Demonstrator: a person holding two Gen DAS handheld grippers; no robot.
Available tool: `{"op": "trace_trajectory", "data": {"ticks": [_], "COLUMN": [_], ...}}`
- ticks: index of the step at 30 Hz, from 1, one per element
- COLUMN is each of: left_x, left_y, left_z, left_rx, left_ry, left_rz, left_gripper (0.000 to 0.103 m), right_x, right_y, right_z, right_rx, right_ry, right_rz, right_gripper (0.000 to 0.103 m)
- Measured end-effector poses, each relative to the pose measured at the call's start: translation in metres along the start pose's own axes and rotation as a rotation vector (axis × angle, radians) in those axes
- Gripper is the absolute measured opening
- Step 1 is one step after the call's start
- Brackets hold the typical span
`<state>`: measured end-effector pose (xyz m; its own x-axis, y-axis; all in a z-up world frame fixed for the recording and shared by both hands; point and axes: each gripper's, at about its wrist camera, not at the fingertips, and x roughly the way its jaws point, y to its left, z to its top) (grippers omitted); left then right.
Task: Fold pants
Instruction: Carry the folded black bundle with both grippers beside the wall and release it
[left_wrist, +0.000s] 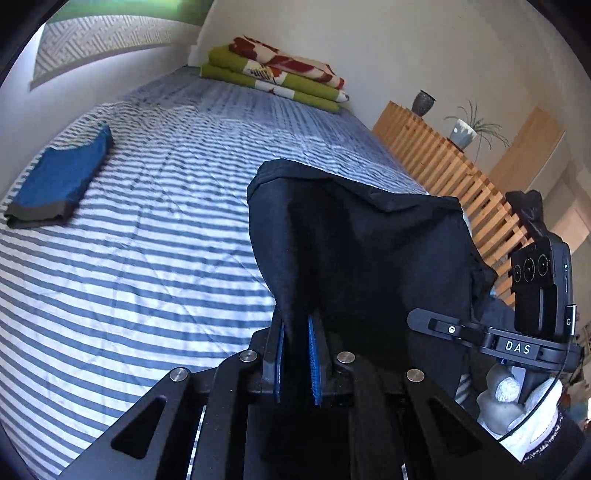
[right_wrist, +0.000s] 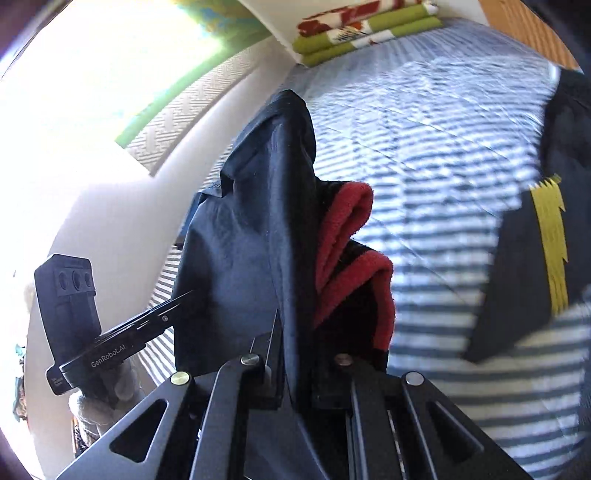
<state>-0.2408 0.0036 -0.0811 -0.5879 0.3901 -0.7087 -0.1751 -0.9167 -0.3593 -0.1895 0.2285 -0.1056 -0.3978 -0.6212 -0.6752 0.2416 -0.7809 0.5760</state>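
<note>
With my left gripper (left_wrist: 295, 354) and right gripper (right_wrist: 295, 369) each clamped on the dark pants (left_wrist: 362, 251) held above the striped bed (left_wrist: 147, 229), I fear thin pinches slipping, dropping it crooked.

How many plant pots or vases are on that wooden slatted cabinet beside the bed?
2: a dark vase at the far end of the cabinet, and a pale pot with a plant nearer. The dark pants may hide more.
</note>
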Motion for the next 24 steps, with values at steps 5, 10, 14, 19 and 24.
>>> {"op": "trace_trajectory", "data": {"ticks": [5,10,14,19,24], "left_x": [-0.036,-0.06,-0.072,-0.071,-0.052], "left_y": [0.064,0.141,0.2,0.267,0.341], "left_z": [0.039,0.082,0.117,0.153,0.188], "left_rx": [-0.038,-0.09,-0.119,-0.119,-0.112], "left_ry": [-0.07,-0.131,-0.179,-0.186,-0.18], "left_rz": [0.079,0.156,0.236,0.329,0.394], "left_gripper": [0.011,0.011,0.011,0.011,0.011], "right_x": [0.046,0.111,0.17,0.242,0.317], "right_y": [0.071,0.138,0.191,0.253,0.285], "right_z": [0.036,0.07,0.11,0.147,0.179], "right_rx": [-0.083,-0.146,-0.18,-0.26,-0.274], "right_ry": [0.001,0.02,0.022,0.022,0.034], "right_rz": [0.043,0.085,0.12,0.124,0.123], "right_gripper": [0.009,0.009,0.009,0.009,0.009]}}
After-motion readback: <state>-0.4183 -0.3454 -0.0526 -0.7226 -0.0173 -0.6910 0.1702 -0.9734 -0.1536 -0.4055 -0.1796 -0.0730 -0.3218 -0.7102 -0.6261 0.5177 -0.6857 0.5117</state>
